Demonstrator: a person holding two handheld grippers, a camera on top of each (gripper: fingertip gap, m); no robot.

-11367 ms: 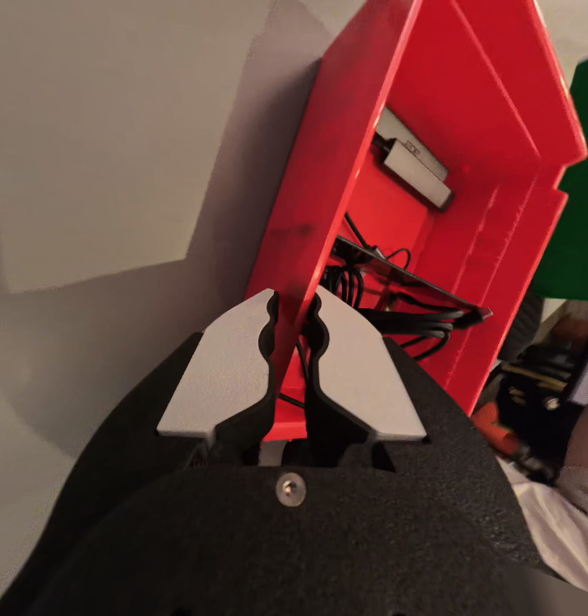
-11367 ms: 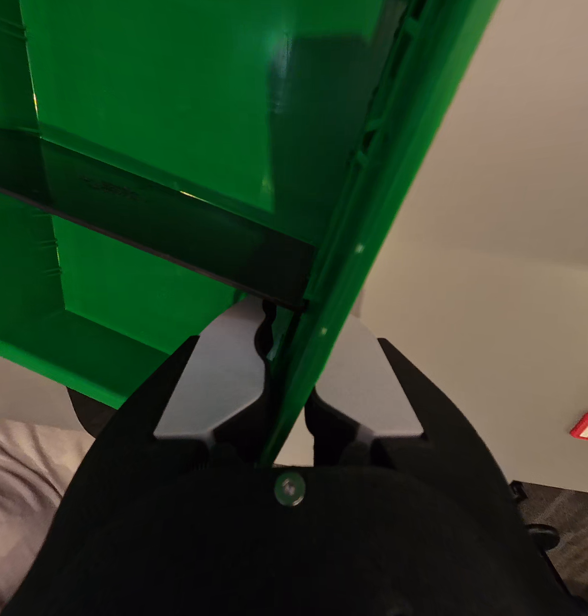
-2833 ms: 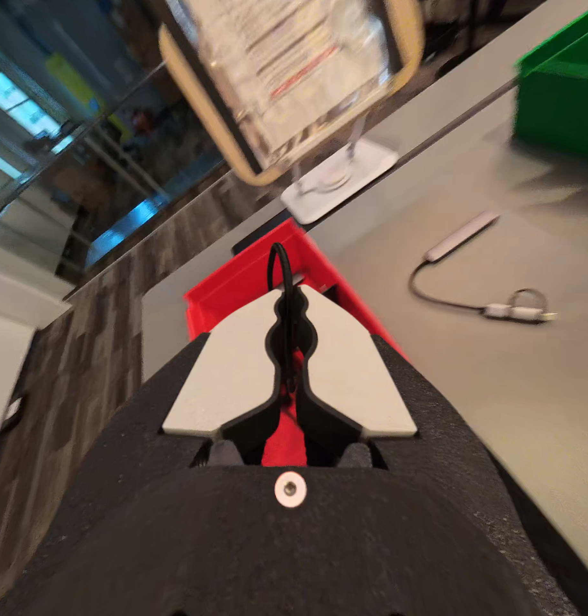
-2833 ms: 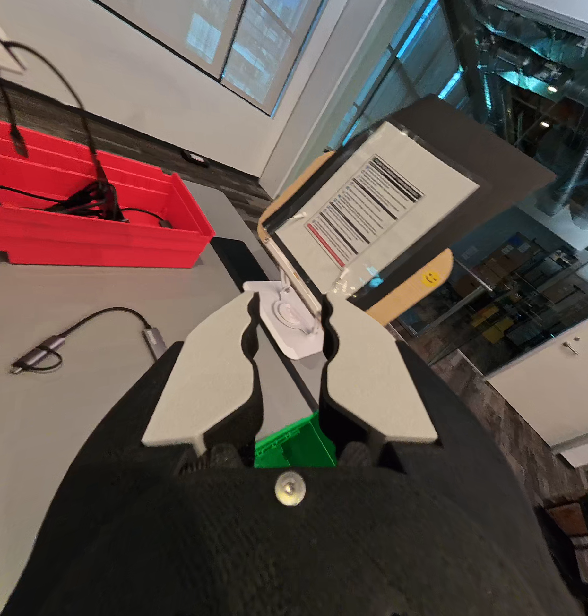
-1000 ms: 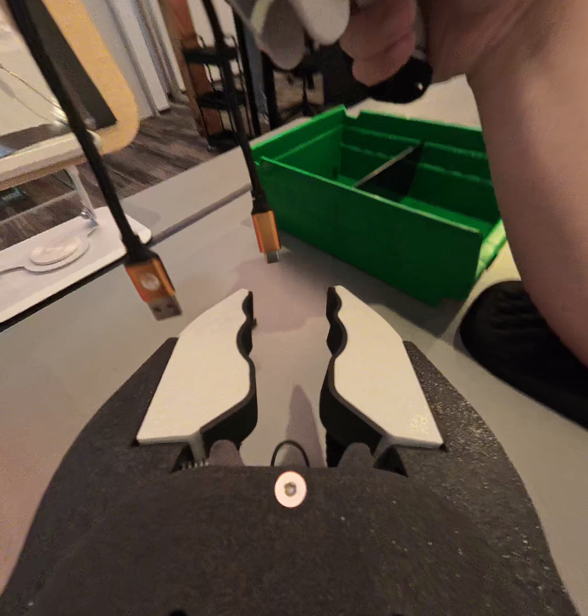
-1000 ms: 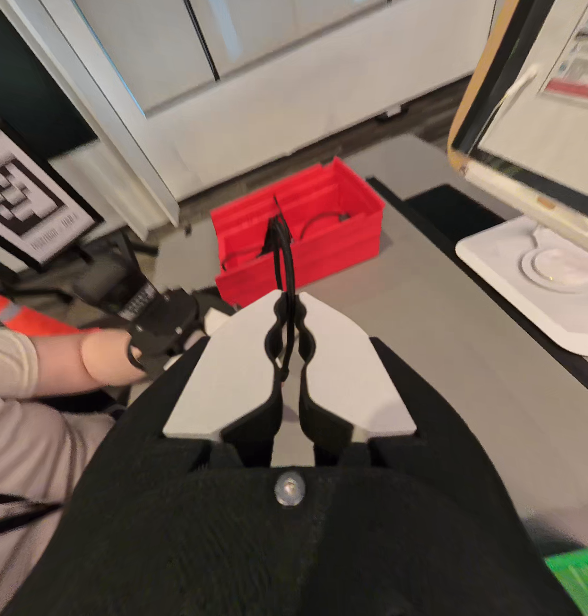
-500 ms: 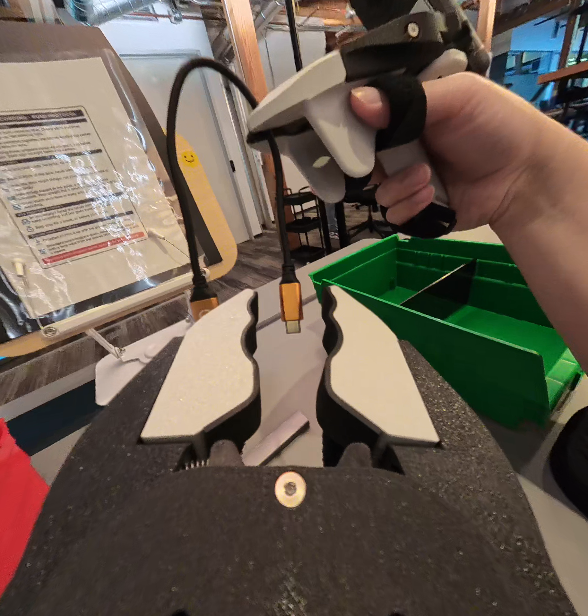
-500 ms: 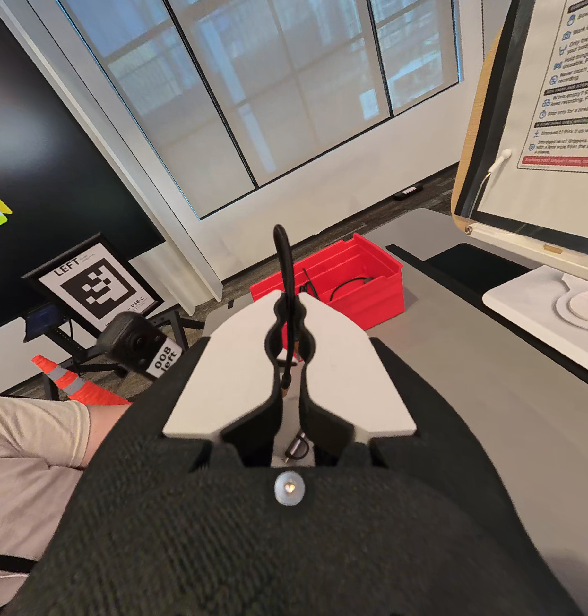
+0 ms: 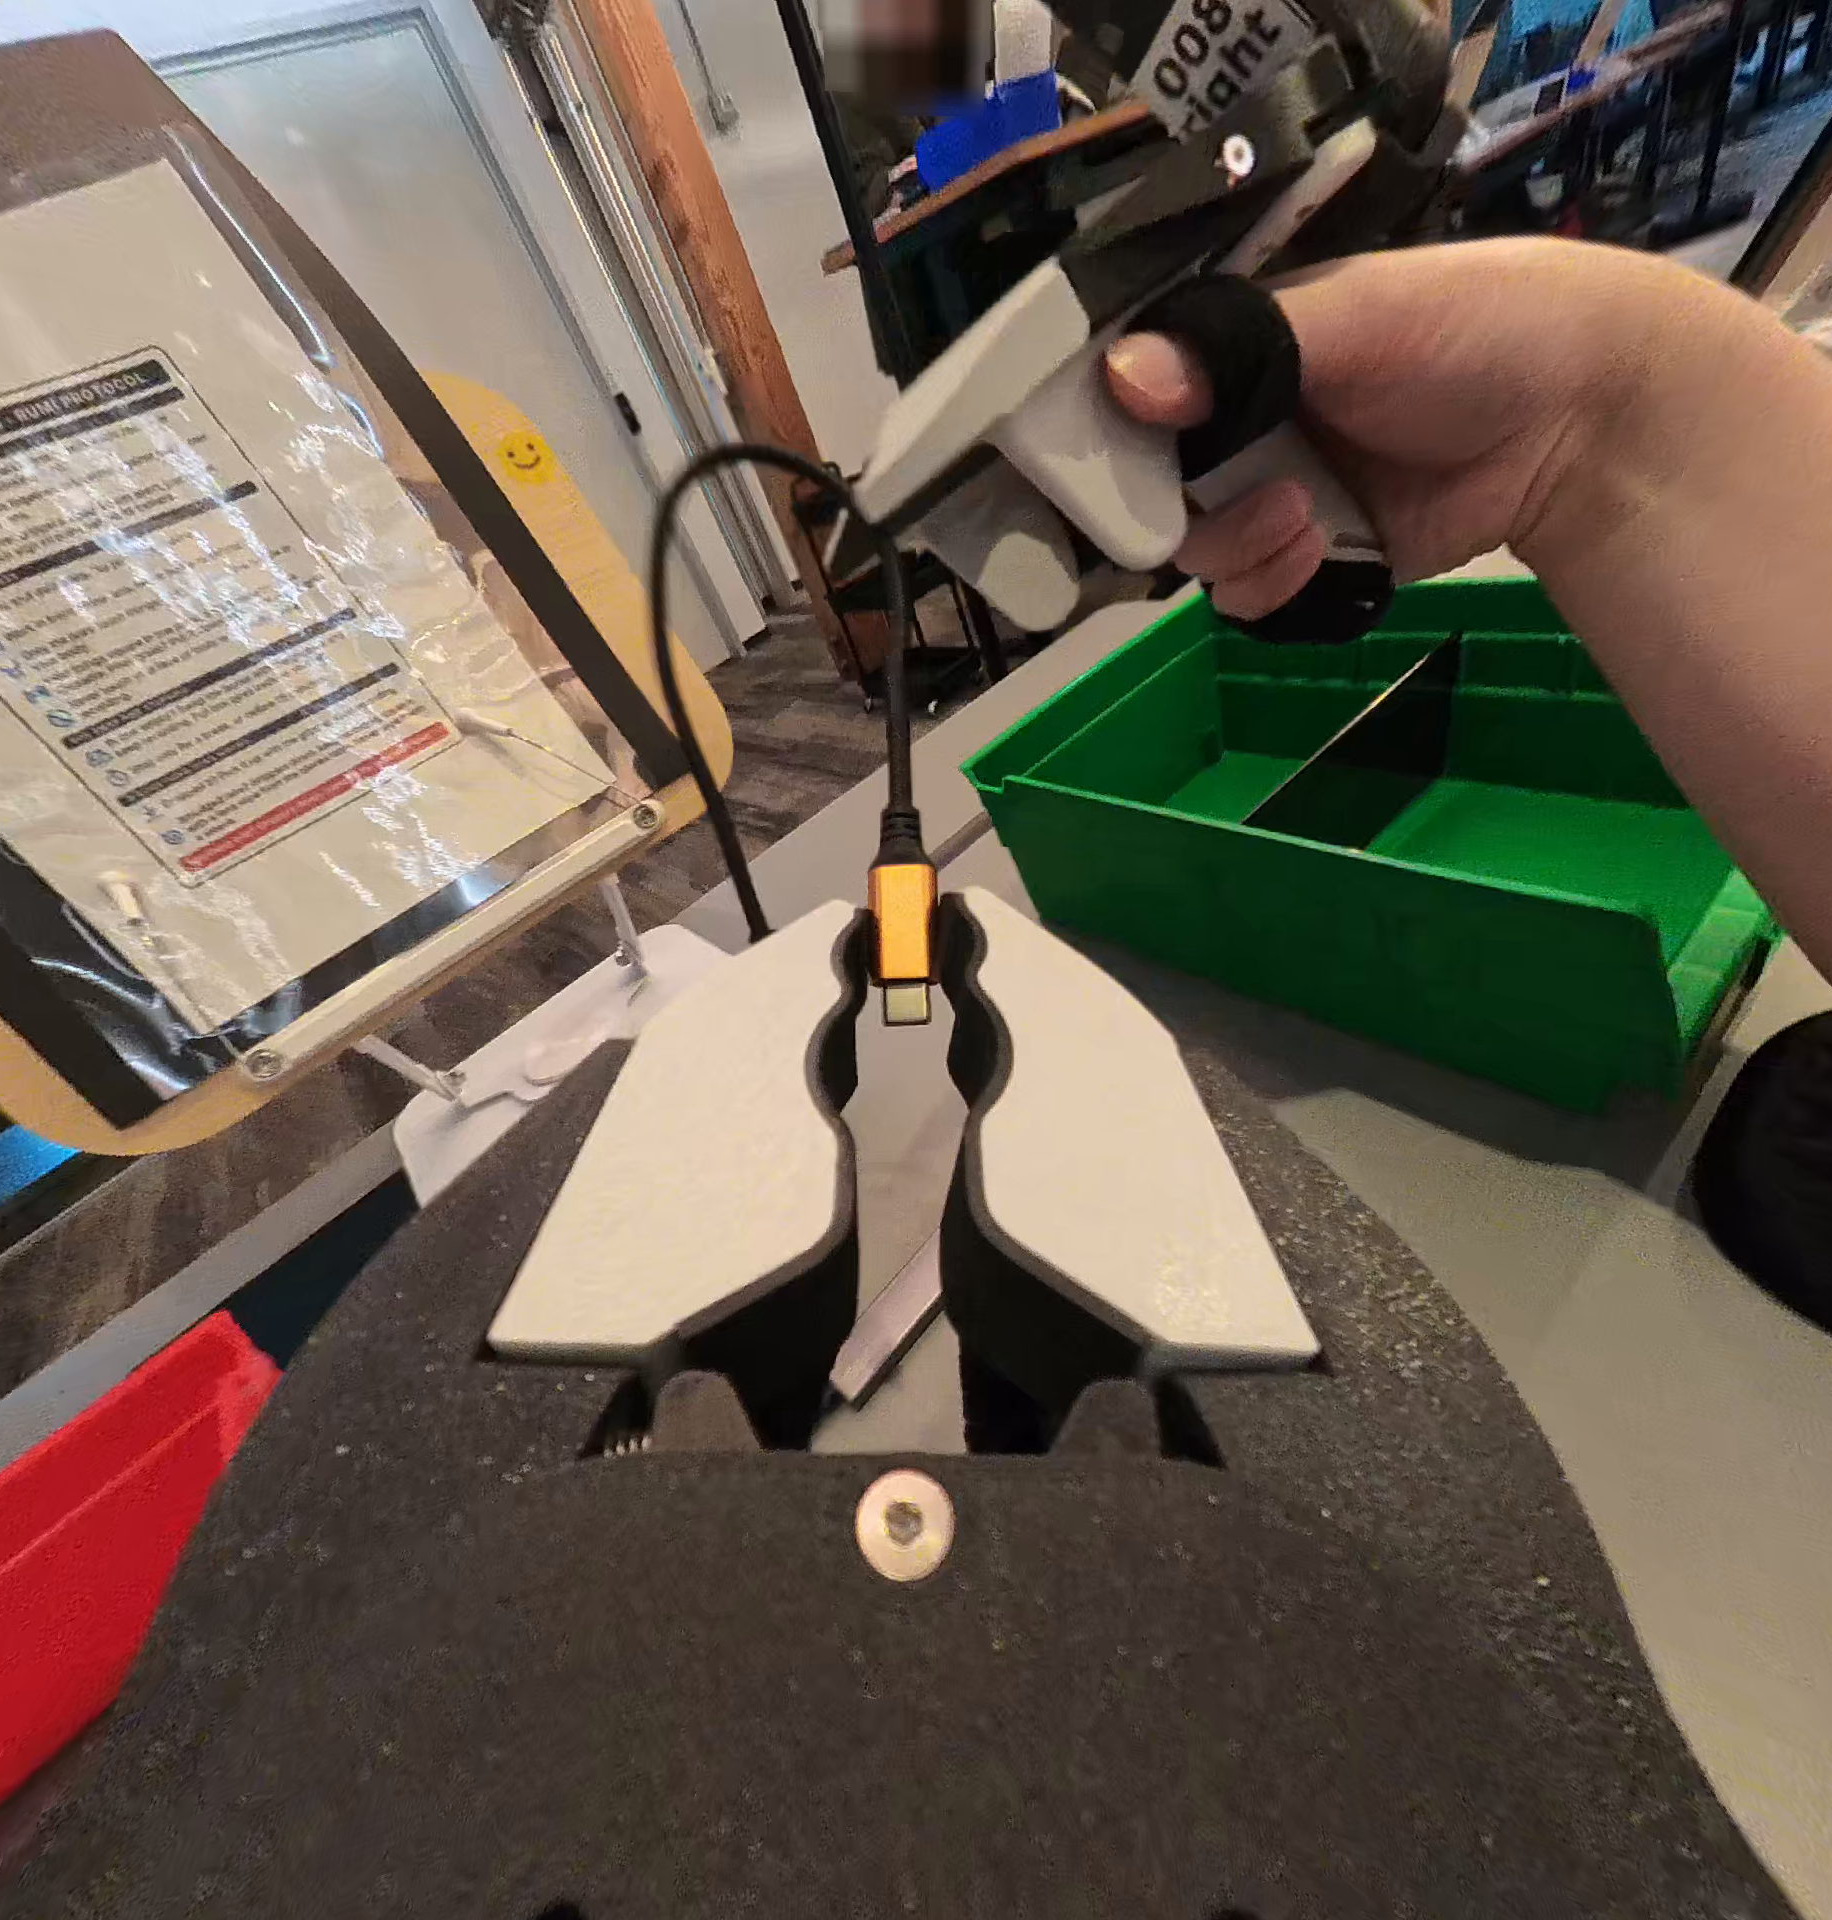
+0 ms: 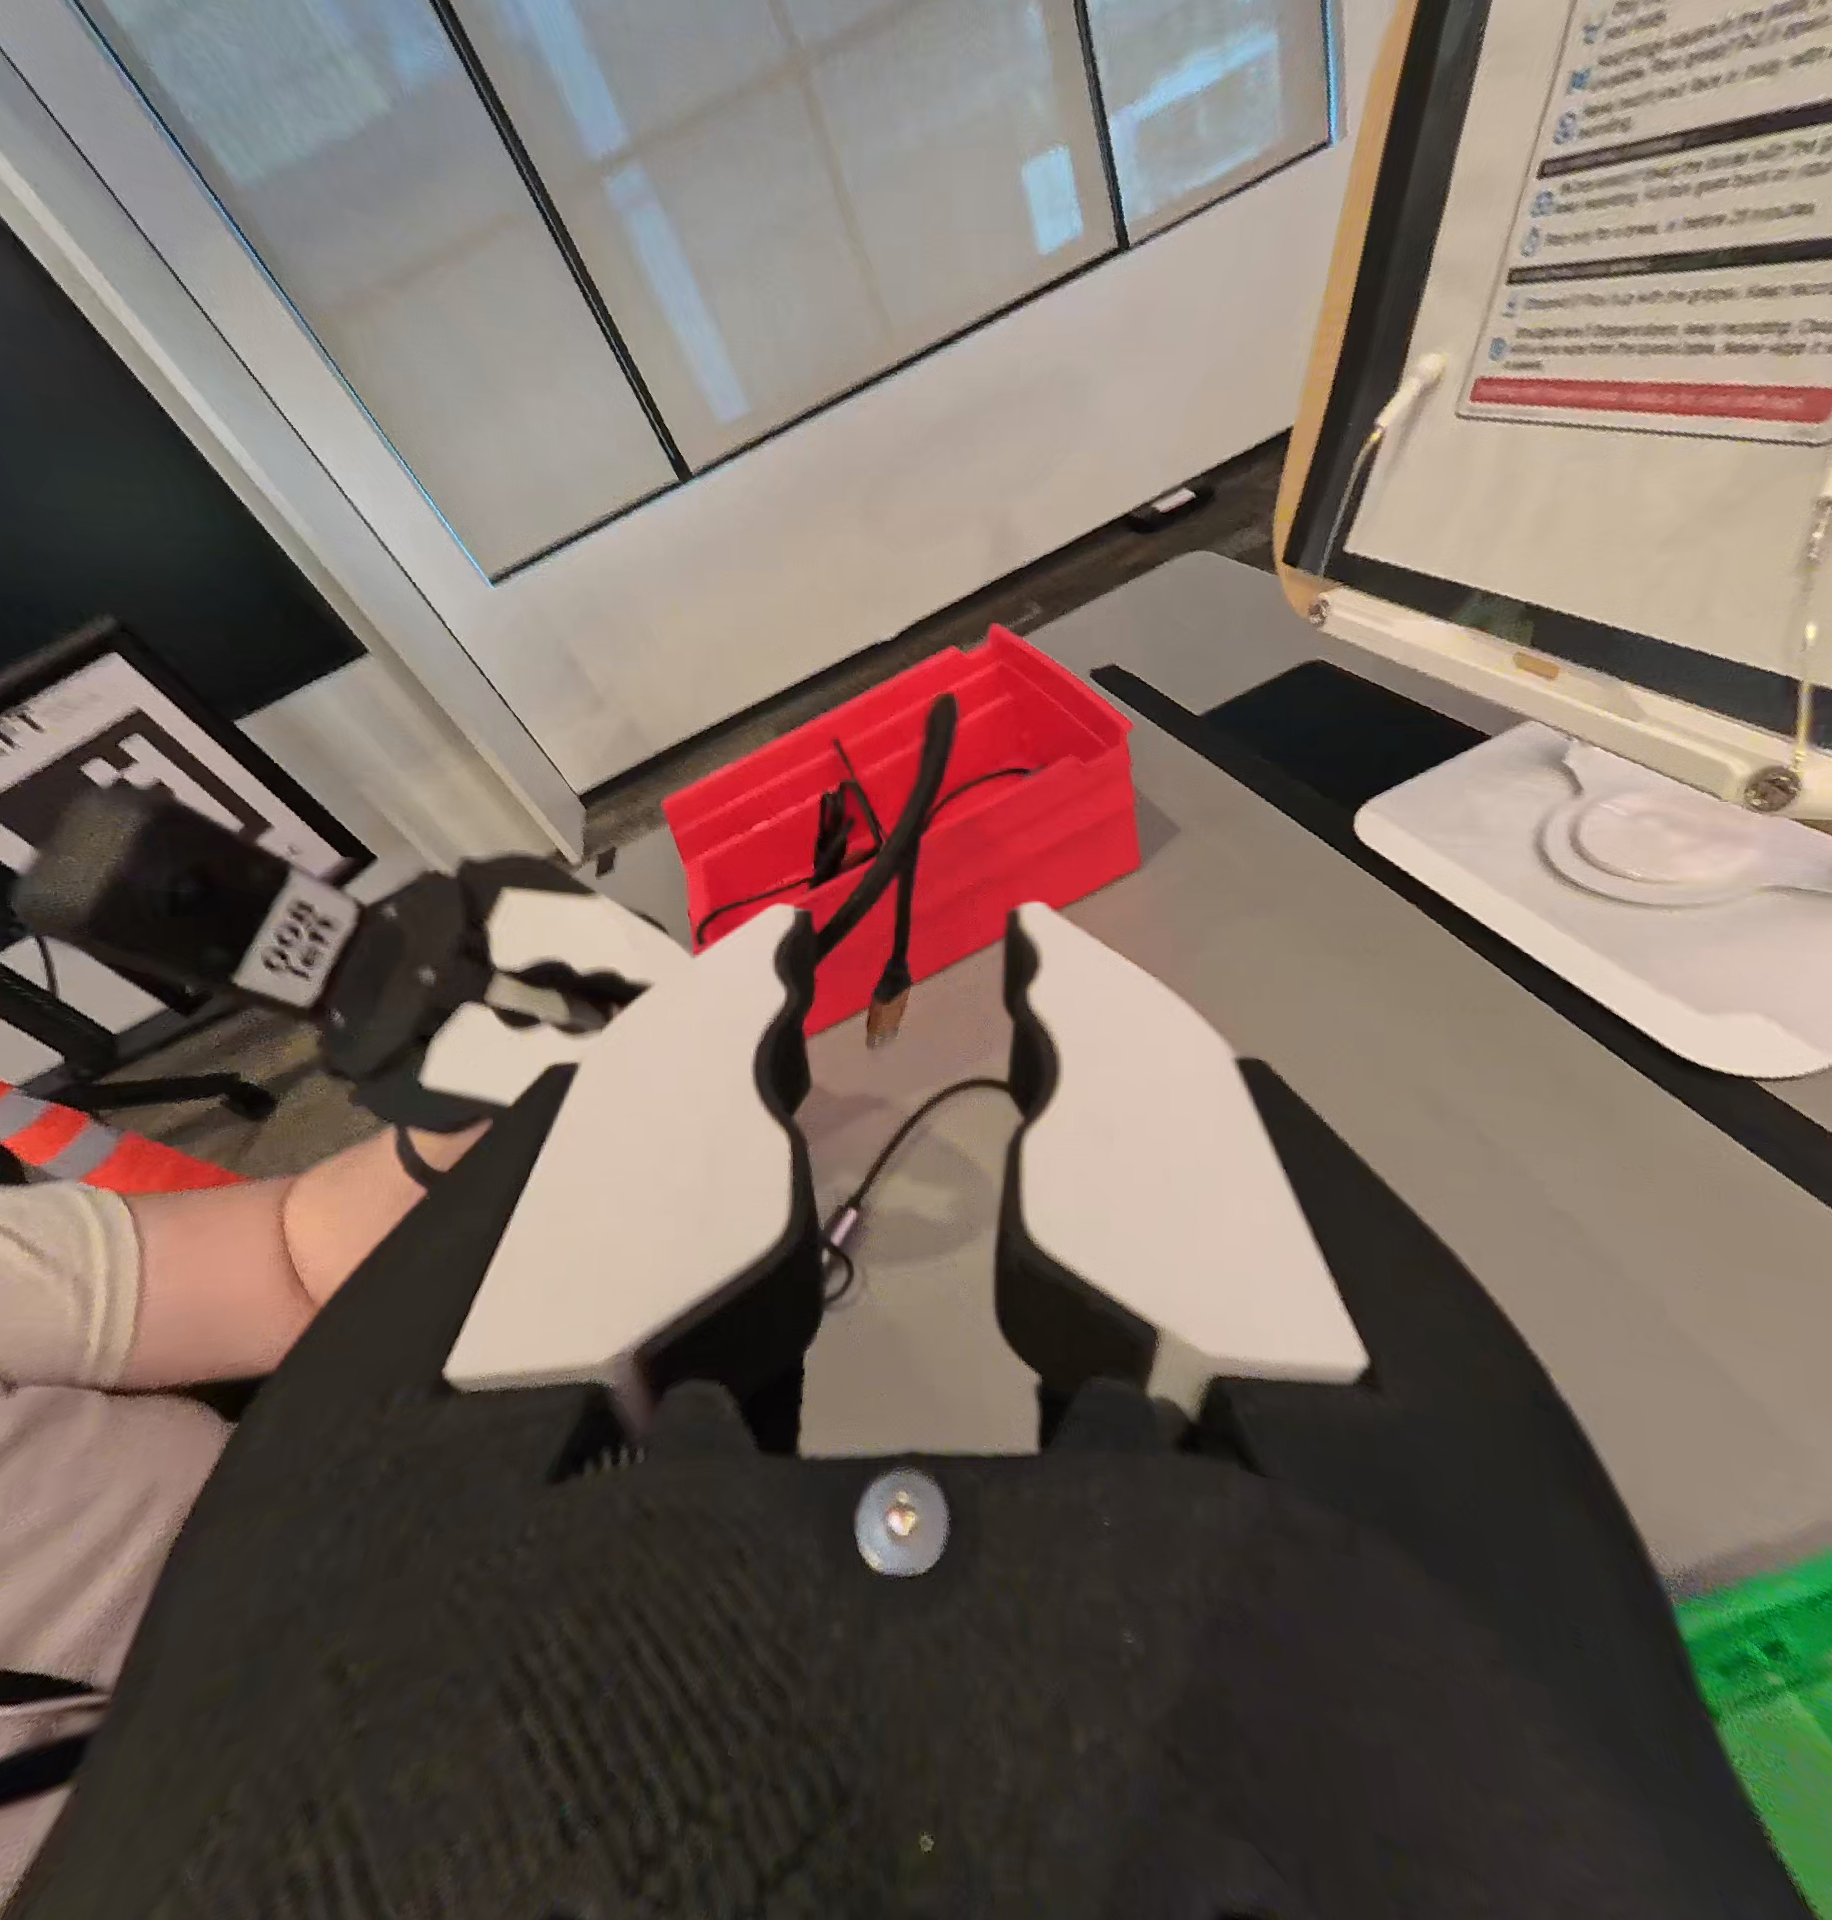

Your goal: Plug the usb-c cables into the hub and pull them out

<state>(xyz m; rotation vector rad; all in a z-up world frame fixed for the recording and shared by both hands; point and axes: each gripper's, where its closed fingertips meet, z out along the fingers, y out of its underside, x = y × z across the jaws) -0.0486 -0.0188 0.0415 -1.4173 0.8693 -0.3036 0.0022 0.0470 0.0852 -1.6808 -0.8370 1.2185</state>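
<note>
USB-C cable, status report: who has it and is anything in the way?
Left gripper shut on orange USB-C plug. Right gripper open, cable draped past it. Nothing blocking.

two bins (image 9: 1307,914) (image 10: 1005,883), one cable (image 9: 896,675)

Your left gripper (image 9: 904,961) has closed from a wide gap onto the orange USB-C plug (image 9: 901,940), which hung loose between its fingers half a second ago. Your right gripper (image 10: 896,971) has parted its fingers and released the black cable (image 10: 896,831) (previously pinched at its tips); the cable now hangs toward 12 o'clock, its other plug (image 10: 884,1013) dangling free.
</note>
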